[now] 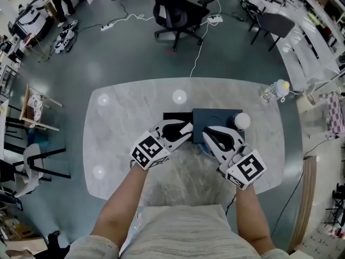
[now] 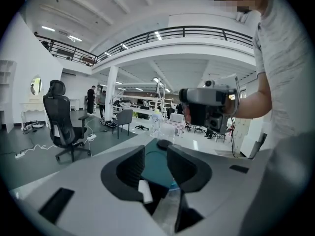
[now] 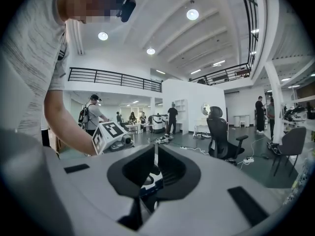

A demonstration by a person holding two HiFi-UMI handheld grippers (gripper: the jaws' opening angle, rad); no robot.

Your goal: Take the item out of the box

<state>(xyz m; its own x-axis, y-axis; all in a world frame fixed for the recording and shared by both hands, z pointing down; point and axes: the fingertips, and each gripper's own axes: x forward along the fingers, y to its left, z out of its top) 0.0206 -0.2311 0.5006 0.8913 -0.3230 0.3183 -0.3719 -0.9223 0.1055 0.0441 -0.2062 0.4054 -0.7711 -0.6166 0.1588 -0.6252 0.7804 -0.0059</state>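
Observation:
A dark teal box (image 1: 218, 120) lies flat in the middle of the marble table (image 1: 124, 144), with a black flat piece (image 1: 173, 116) against its left side. A white round item (image 1: 242, 121) rests at the box's far right corner. My left gripper (image 1: 188, 129) reaches in from the left; in the left gripper view (image 2: 155, 167) its jaws stand apart around the box's teal edge (image 2: 156, 168) without pressing it. My right gripper (image 1: 208, 132) lies over the box's near left part. Its jaws (image 3: 155, 163) are closed to a thin slit; I see nothing clearly held.
A clear bottle (image 1: 271, 93) stands at the table's far right corner. A black office chair (image 1: 175, 12) and cables (image 1: 202, 42) are on the floor beyond the table. A wooden frame (image 1: 35, 109) and black stands (image 1: 29, 163) are to the left.

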